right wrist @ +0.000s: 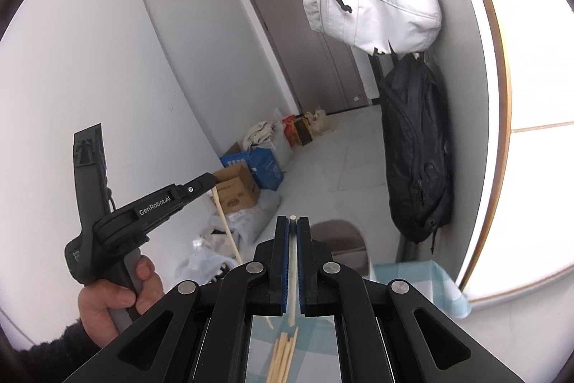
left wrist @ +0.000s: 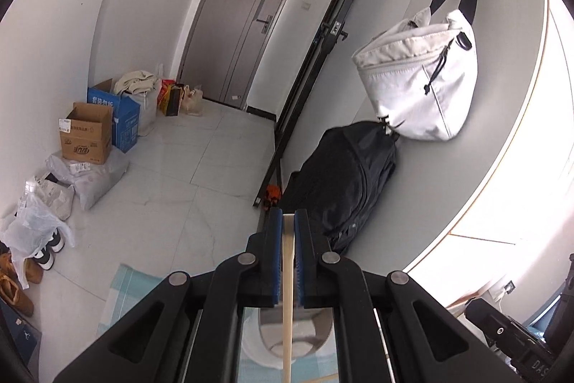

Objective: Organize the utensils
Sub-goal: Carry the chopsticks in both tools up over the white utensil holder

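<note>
We clamp one pale wooden chopstick (left wrist: 288, 261) upright in our left gripper (left wrist: 288, 218). Our right gripper (right wrist: 293, 221) grips another pale chopstick (right wrist: 293, 261), above loose chopsticks (right wrist: 281, 356) lying below.

pale matt wooden chopstick (left wrist: 289, 261), matt black plastic left claw (left wrist: 288, 221), white cloth bag (left wrist: 416, 74), glossy floor tiles (left wrist: 201, 149)

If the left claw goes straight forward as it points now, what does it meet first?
Probably the black backpack on the floor, just beyond the left claw, which grips a pale wooden chopstick; depth is unclear.
</note>
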Demonstrator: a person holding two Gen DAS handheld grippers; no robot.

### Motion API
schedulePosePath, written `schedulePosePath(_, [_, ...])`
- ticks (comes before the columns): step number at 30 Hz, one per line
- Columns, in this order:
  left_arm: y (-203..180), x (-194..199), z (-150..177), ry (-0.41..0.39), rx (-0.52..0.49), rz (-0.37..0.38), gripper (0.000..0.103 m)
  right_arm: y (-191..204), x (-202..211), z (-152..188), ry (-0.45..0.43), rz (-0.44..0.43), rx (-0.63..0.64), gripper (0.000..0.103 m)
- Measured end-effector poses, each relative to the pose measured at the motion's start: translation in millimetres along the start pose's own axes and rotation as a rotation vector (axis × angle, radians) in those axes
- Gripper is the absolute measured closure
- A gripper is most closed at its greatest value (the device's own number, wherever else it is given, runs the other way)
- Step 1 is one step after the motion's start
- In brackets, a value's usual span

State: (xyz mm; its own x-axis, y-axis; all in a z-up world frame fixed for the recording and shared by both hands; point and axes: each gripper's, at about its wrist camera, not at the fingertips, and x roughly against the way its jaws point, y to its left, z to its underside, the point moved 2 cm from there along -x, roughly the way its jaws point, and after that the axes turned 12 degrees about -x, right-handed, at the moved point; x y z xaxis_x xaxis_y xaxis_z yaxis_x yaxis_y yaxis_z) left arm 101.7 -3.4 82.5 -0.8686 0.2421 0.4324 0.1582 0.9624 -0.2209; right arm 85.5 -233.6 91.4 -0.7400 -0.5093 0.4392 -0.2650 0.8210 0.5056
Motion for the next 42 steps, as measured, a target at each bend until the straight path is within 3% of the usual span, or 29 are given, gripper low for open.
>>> schedulePosePath(16, [-4.9, -43.2, -45.1, -0.113, -0.044, -0.027, 0.101, 5.4, -58.5, -53.6, -0.065, 0.056, 0.085, 0.100])
schedulePosePath(27, [-6.7, -78.0, -21.0, -0.124, -0.111, -0.030, 0.101, -15.5, -102.0, -47.8, -0.016, 0.087, 0.072, 0.100])
schedulePosePath(31, [-13.3, -78.2, -5.7, -0.155, -0.181, -0.010, 0.101, -23.9, -117.6, -35.7, 0.021, 0.078, 0.068, 0.100])
schedulePosePath(37, [-11.1, -81.6, 6.8, -0.077, -0.200, 0.072, 0.100, -39.6, -136.9, -19.9, 0.105, 0.043, -0.003, 0.097])
schedulePosePath(39, [-7.3, -82.0, 7.3, -0.025, -0.181, 0.146, 0.100, -45.8, -135.7, -18.3, 0.109, 0.017, -0.045, 0.097])
schedulePosePath(41, [-1.8, -83.2, 6.1, 0.051, -0.150, 0.187, 0.094, -52.6, -133.2, -18.8, 0.108, -0.006, -0.088, 0.096])
schedulePosePath(42, [0.4, -83.9, 5.4, 0.084, -0.135, 0.210, 0.083, -54.6, -130.9, -19.1, 0.103, -0.012, -0.103, 0.090])
